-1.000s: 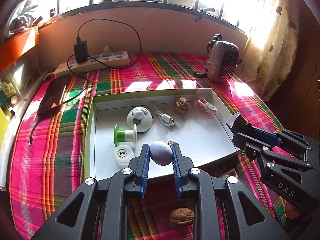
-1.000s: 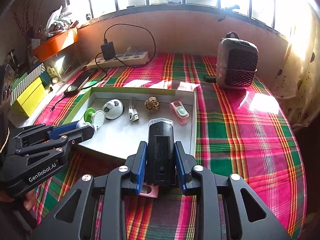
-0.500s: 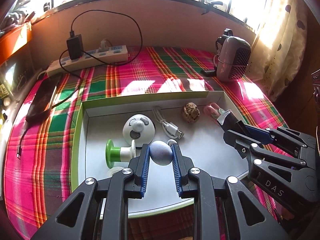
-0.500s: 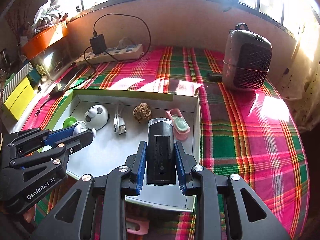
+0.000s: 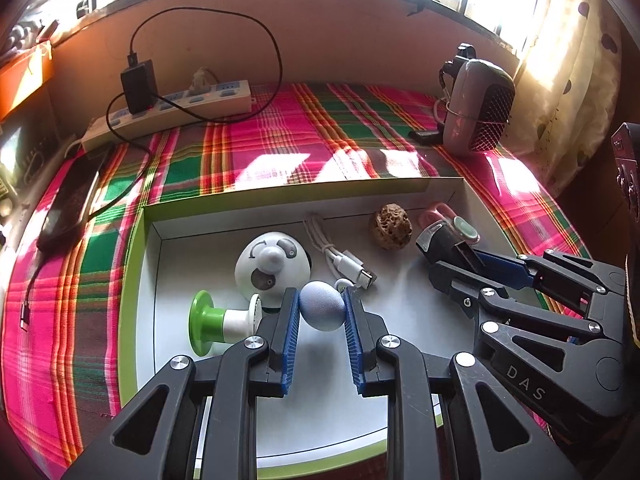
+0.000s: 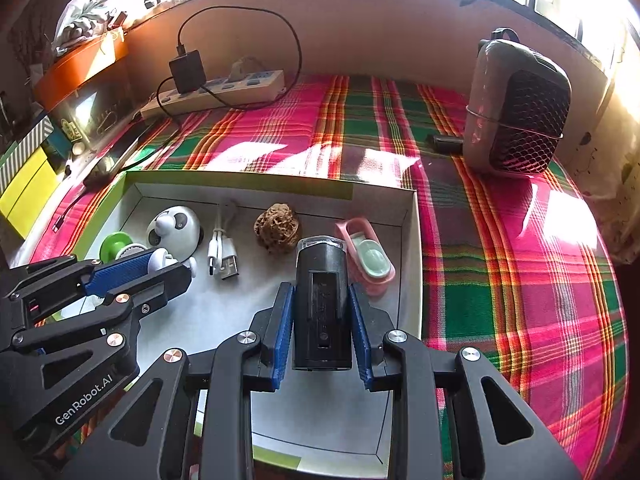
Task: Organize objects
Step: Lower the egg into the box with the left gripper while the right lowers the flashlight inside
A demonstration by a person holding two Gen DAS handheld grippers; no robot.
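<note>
My left gripper (image 5: 322,306) is shut on a pale blue egg-shaped ball (image 5: 322,305), held over the white tray with green rim (image 5: 132,280). My right gripper (image 6: 322,308) is shut on a black box-shaped device (image 6: 322,296), held over the tray's right part (image 6: 416,260). In the tray lie a white round toy (image 5: 272,264), a green and white spool (image 5: 216,322), a white USB cable (image 5: 344,256), a brown pitted nut (image 5: 393,226) and a pink case (image 6: 366,256). The right gripper shows in the left wrist view (image 5: 436,246), the left gripper in the right wrist view (image 6: 172,266).
The tray sits on a pink and green plaid cloth (image 6: 500,260). A grey heater (image 6: 520,120) stands at the back right. A power strip with a black charger (image 5: 172,108) lies at the back left, a dark phone (image 5: 72,200) beside it. Boxes (image 6: 24,184) stand far left.
Both grippers have moved forward over the tray with their objects still held. The tray now fills more of both views, and the walnut on the cloth below has left view.
</note>
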